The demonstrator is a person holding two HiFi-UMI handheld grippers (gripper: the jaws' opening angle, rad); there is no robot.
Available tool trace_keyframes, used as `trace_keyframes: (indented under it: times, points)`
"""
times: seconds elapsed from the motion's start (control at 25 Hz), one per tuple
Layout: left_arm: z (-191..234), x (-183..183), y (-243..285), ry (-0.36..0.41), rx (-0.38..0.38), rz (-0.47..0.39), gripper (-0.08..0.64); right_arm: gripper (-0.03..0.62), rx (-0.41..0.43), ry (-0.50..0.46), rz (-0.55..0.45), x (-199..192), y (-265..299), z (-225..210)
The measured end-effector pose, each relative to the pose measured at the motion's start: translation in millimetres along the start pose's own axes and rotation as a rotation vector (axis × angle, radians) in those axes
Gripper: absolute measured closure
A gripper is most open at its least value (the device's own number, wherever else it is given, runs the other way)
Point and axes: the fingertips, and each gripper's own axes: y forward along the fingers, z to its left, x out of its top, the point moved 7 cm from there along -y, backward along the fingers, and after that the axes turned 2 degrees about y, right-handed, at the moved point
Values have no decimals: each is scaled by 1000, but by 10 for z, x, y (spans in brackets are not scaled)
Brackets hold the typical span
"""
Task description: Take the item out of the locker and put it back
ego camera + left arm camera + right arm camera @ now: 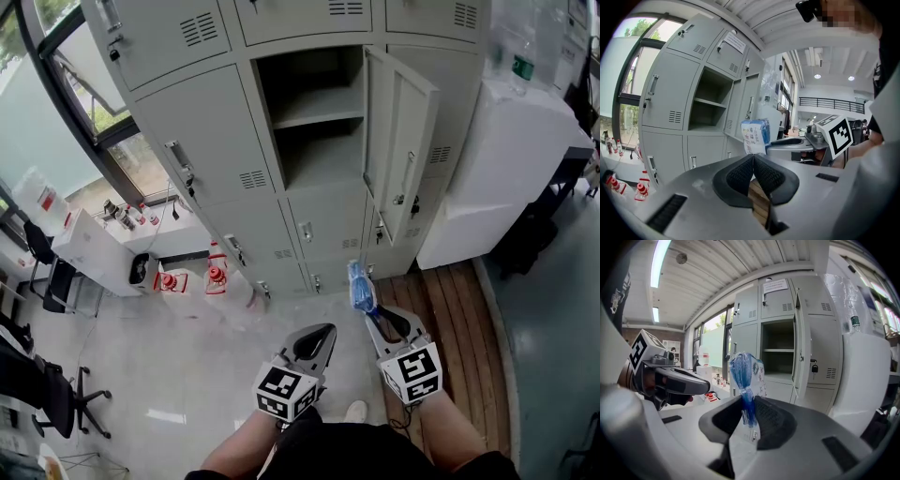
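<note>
The right gripper [749, 412] pinches a blue packet [743, 373] by its low end, jaws pressed on it from both sides. The packet stands up tall out of the jaws, w/ a white label & print on one side. It's out of the locker [319, 80], in the air in front of it & well apart from it. The left gripper [753, 159] is next to the right one, jaws pressed together w/ nothing in them. Both point at the grey lockers [202, 141]. One locker is open: its door [398, 141] swings out to the right, & a shelf [319, 106] sits across the middle inside. A big white cabinet [506, 159] stands just right of the lockers, w/ a clear bottle [521, 58] on top. Under the right gripper the floor is wood planks [459, 309]
</note>
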Motion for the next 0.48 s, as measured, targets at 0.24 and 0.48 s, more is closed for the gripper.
trace_keyframes:
  times: [0.24, 0.48]
  points:
    - [17, 46, 47, 3, -7, -5, 543, 454, -6, -2, -1, 26, 2, -30]
    - [110, 68, 49, 5, -20, -6, 543, 456, -15, -2, 1, 59, 82, 12]
